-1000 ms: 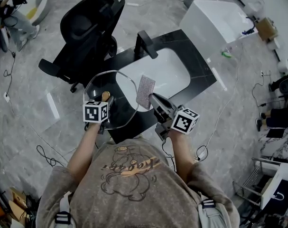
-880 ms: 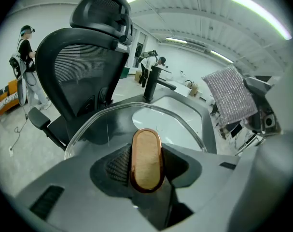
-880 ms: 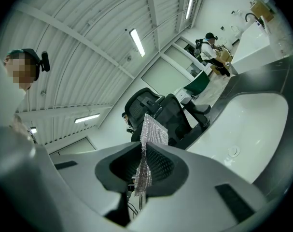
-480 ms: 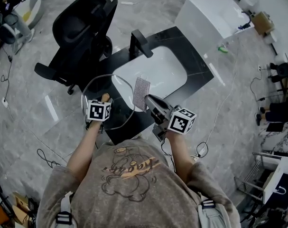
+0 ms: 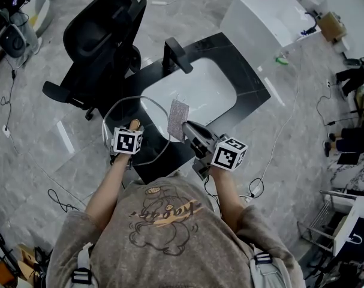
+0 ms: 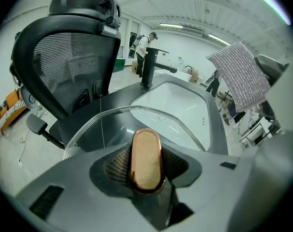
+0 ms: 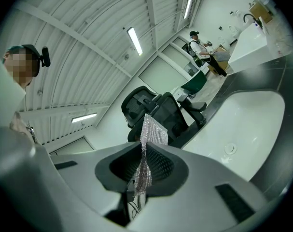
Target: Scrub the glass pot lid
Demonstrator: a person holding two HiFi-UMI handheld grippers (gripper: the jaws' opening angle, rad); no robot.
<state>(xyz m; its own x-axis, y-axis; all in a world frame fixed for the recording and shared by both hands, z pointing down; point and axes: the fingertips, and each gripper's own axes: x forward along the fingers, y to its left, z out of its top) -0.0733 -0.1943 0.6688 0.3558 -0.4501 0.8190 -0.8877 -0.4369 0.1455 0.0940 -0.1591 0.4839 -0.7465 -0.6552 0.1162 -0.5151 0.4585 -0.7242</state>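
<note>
My left gripper (image 5: pixel 132 127) is shut on the copper-coloured knob (image 6: pixel 146 161) of the glass pot lid (image 5: pixel 123 108). It holds the lid over the front left corner of the black counter, its clear rim (image 6: pixel 103 120) reaching toward the sink. My right gripper (image 5: pixel 186 125) is shut on a grey scrubbing cloth (image 5: pixel 179 118), which stands upright just right of the lid's edge. In the right gripper view the cloth (image 7: pixel 148 141) is pinched between the jaws and sticks up past them. From the left gripper view the cloth (image 6: pixel 240 76) hangs at the upper right, apart from the lid.
A white sink basin (image 5: pixel 190 92) is set in the black counter (image 5: pixel 253 92), with a black faucet (image 5: pixel 176 54) at its far side. A black office chair (image 5: pixel 101 41) stands to the left and a white box (image 5: pixel 271 17) at the back right. Cables lie on the floor.
The head view has shifted slightly. Both grippers keep their holds, and the lid and cloth stay about where they were by the sink.
</note>
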